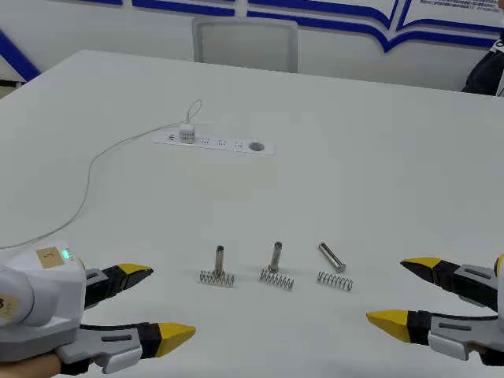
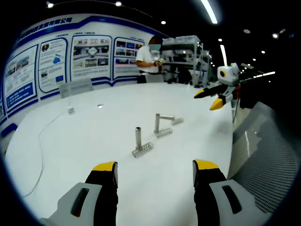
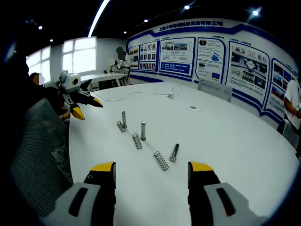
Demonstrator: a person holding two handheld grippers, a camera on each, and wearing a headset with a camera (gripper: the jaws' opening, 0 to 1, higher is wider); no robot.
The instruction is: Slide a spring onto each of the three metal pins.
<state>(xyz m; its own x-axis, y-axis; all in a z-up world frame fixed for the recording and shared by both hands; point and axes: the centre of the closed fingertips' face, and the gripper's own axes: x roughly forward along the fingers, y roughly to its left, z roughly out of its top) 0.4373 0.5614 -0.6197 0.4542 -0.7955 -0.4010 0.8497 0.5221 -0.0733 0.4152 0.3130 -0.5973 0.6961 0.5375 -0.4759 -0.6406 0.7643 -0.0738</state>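
Note:
Three metal pins lie in a row on the white table (image 1: 354, 118). The left pin (image 1: 220, 257) and the middle pin (image 1: 275, 253) stand upright; the right pin (image 1: 331, 257) lies on its side. A loose spring lies in front of each: left spring (image 1: 216, 278), middle spring (image 1: 276, 279), right spring (image 1: 335, 279). My left gripper (image 1: 165, 303) is open, left of the row and apart from it. My right gripper (image 1: 394, 291) is open at the right, also holding nothing. The left gripper view has the nearest pin (image 2: 138, 137) beyond its open gripper (image 2: 155, 172). The lying pin (image 3: 174, 152) is ahead of the right gripper (image 3: 150, 172).
A white power strip (image 1: 214, 143) with a plug and a trailing cable (image 1: 90, 169) lies farther back on the table. A grey chair (image 1: 246, 43) stands at the far edge. A mesh chair back (image 2: 263, 155) is close beside me. A person (image 2: 150, 61) stands beyond the table.

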